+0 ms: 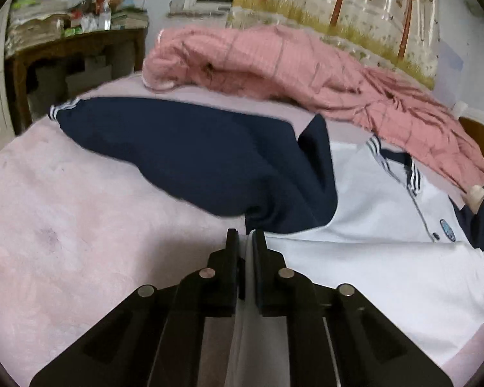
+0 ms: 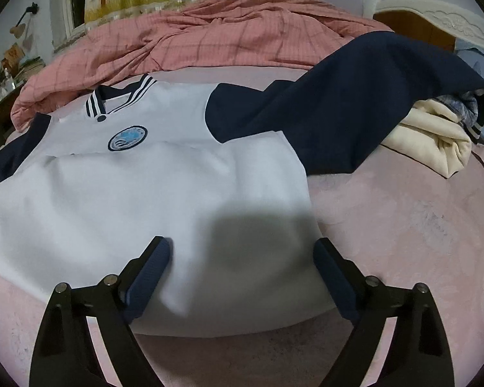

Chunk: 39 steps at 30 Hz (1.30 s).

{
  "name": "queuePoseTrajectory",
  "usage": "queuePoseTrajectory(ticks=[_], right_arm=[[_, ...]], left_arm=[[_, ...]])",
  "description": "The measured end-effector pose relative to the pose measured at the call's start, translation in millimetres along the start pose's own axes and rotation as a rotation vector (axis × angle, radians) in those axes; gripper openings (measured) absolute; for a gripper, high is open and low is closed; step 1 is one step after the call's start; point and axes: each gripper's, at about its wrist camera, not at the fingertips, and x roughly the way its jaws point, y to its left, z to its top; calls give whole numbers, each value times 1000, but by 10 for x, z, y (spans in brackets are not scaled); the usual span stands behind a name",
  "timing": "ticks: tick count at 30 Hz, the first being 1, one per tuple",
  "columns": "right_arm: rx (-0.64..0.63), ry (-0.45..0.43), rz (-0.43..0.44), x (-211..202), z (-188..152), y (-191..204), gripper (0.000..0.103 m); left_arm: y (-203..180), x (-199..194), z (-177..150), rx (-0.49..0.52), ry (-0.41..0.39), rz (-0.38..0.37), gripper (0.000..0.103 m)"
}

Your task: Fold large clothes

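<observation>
While the white jacket [image 2: 164, 193] lies spread front-up on the pink bed cover [image 1: 64, 225], its collar toward the far edge of the bed and its hem at the near edge, the left gripper [image 1: 245, 235] stands at the jacket's left side, jaws drawn almost together with a fold of white cloth pinched between the fingers [image 1: 232, 251]. Ahead of this gripper, the left navy sleeve [image 1: 184, 154] extends toward the bed's left edge, its striped cuff [image 1: 59, 109] resting on the cover. The striped collar [image 2: 119, 96] and a round chest badge [image 2: 127, 138] mark the jacket's upper part. The right gripper [image 2: 242, 258] hovers over the hem near the jacket's right side, jaws spread wide, blue pads [image 2: 151, 274] on either side of the white cloth without pressing it; whether the tips touch the fabric cannot be told. The right navy sleeve [image 2: 355, 113] runs toward the bed's far right corner, draped over a cream bundle [image 2: 435, 142]. A pink checked quilt [image 2: 226, 35] is heaped along the far edge.
</observation>
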Motion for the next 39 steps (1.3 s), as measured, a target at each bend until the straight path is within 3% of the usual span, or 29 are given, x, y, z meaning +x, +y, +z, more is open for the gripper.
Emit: queuePoseTrajectory(ticks=[2, 4, 6, 8, 9, 10, 12, 15, 17, 20, 22, 26, 29, 31, 33, 35, 37, 39], right_arm=[[0, 3, -14, 16, 9, -4, 91], [4, 0, -16, 17, 12, -18, 86], [15, -11, -8, -5, 3, -53, 68], [33, -33, 15, -59, -10, -87, 57], [38, -46, 27, -85, -8, -109, 55], [40, -54, 32, -108, -11, -114, 54], [50, -68, 47, -142, -9, -154, 54], [62, -79, 41, -174, -6, -177, 54], [52, -87, 32, -195, -1, -155, 54], [26, -104, 14, -237, -15, -88, 54], [8, -113, 5, -260, -24, -58, 54], [-33, -128, -9, -297, -36, 22, 54], [-29, -135, -29, -306, -36, 11, 54], [-13, -151, -32, -342, -43, -21, 54], [0, -175, -27, -391, -48, -35, 55], [-2, -204, -17, -439, -47, -38, 59], [-14, -237, -14, -479, -45, -2, 66], [-40, -272, -14, -532, -49, 57, 70]], left_arm=[[134, 56, -12, -52, 30, -26, 17], [206, 14, -3, -78, 23, -45, 31], [199, -140, -23, -53, -15, -66, 32], [178, -337, -69, -26, -44, -82, 31], [188, -443, -109, -26, -46, -107, 36], [191, -524, -138, -32, -39, -132, 50], [205, -701, -207, -41, -27, -157, 61], [206, -876, -340, -35, -2, -162, 61], [175, -870, -455, -10, 74, -114, 59], [162, -897, -630, -4, 97, -119, 46], [132, -828, -663, 30, 110, -69, 39], [168, -603, -656, 25, 139, 3, 36], [176, -663, -629, 24, 91, 123, 29], [198, -717, -628, 22, 64, 172, 14], [203, -812, -592, 31, 37, 86, 14], [150, -946, -519, 65, -12, 64, 22], [111, -1060, -406, 97, -68, 57, 42], [189, -1121, -222, 74, -100, 9, 56]])
